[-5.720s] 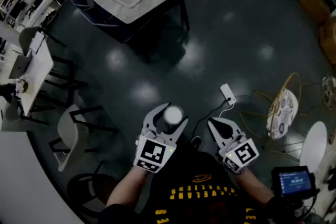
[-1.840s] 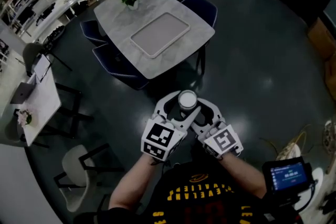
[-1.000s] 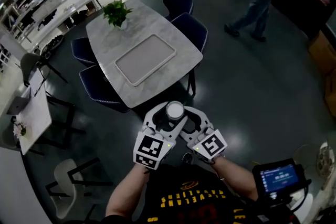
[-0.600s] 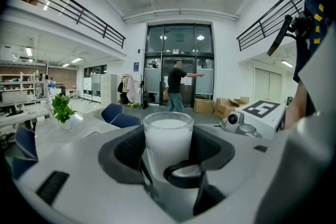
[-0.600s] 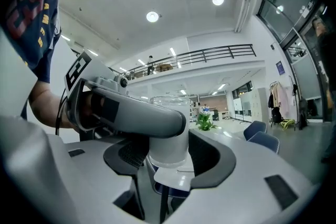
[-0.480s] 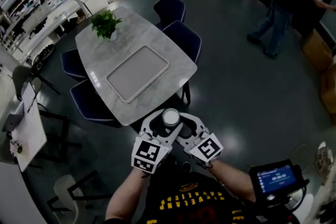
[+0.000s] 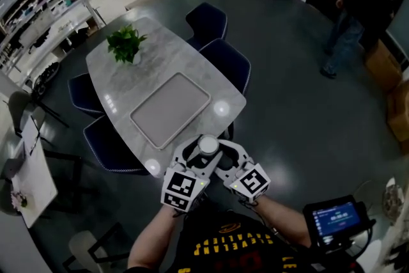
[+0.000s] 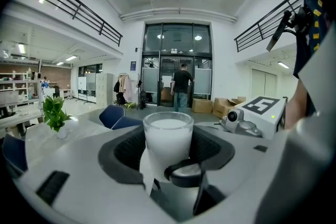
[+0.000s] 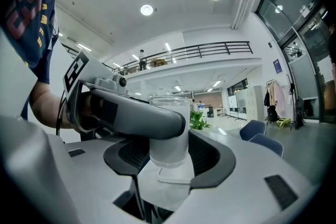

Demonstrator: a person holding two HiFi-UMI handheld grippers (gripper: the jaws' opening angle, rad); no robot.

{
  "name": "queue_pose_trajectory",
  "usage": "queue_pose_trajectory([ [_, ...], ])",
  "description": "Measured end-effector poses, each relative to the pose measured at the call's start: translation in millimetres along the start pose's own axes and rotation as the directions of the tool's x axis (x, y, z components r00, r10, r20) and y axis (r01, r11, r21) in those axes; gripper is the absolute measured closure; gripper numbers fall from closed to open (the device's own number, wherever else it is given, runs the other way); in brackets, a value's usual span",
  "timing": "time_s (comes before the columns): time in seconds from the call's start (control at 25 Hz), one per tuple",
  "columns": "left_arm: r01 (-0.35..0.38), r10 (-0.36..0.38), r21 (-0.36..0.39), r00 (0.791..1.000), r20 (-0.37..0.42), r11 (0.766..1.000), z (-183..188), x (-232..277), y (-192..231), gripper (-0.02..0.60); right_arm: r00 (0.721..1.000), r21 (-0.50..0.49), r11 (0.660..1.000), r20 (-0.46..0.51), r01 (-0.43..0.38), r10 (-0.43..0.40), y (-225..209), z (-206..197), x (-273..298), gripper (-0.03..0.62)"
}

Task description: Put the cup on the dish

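Note:
A frosted white cup point(image 7: 208, 144) stands upright between the jaws of both grippers, held in the air just in front of my chest. My left gripper point(image 7: 203, 150) is shut on the cup point(image 8: 168, 136). The right gripper point(image 7: 221, 153) comes in from the right, crosses the left one's finger and also closes round the cup point(image 9: 169, 136). In the head view the cup hangs over the near edge of a grey marble table point(image 7: 121, 83). A flat grey rectangular tray point(image 7: 169, 109) lies on that table, just beyond the cup.
A potted green plant point(image 7: 125, 45) stands at the table's far end. Dark blue chairs point(image 7: 225, 64) ring the table. A person point(image 7: 358, 6) stands on the dark floor at the far right. A small screen point(image 7: 329, 219) sits by my right arm.
I have walked with the cup from open floor up to the table, which now sits right under the grippers. The right gripper, apart at first, has joined the left around the cup.

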State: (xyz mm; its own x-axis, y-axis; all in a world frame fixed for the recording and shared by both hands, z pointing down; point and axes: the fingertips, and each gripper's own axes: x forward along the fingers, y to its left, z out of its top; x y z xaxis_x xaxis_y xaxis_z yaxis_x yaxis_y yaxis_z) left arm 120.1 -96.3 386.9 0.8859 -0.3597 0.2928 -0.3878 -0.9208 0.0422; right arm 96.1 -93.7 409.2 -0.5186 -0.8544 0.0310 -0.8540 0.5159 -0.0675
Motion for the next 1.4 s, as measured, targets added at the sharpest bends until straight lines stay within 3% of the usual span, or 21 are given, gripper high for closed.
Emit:
queue_pose_trajectory([
  [0.68, -0.001, 0.001, -0.01, 1.0, 0.011, 1.0, -12, -7, 96, 0.319, 0.999, 0.001, 0.999, -0.027, -0.035, 0.035, -4, -11, 95, 0.361],
  [1.04, -0.048, 0.048, -0.014, 0.999, 0.001, 0.999, -18, -1, 125, 0.319, 0.996, 0.002, 0.997, -0.044, -0.082, 0.082, -12, -19, 123, 0.361],
  [1.4, -0.13, 0.13, -0.029, 0.992, -0.007, 0.991, -23, 26, 176, 0.319, 0.981, -0.031, 0.983, -0.083, -0.179, 0.176, -44, -31, 168, 0.361],
])
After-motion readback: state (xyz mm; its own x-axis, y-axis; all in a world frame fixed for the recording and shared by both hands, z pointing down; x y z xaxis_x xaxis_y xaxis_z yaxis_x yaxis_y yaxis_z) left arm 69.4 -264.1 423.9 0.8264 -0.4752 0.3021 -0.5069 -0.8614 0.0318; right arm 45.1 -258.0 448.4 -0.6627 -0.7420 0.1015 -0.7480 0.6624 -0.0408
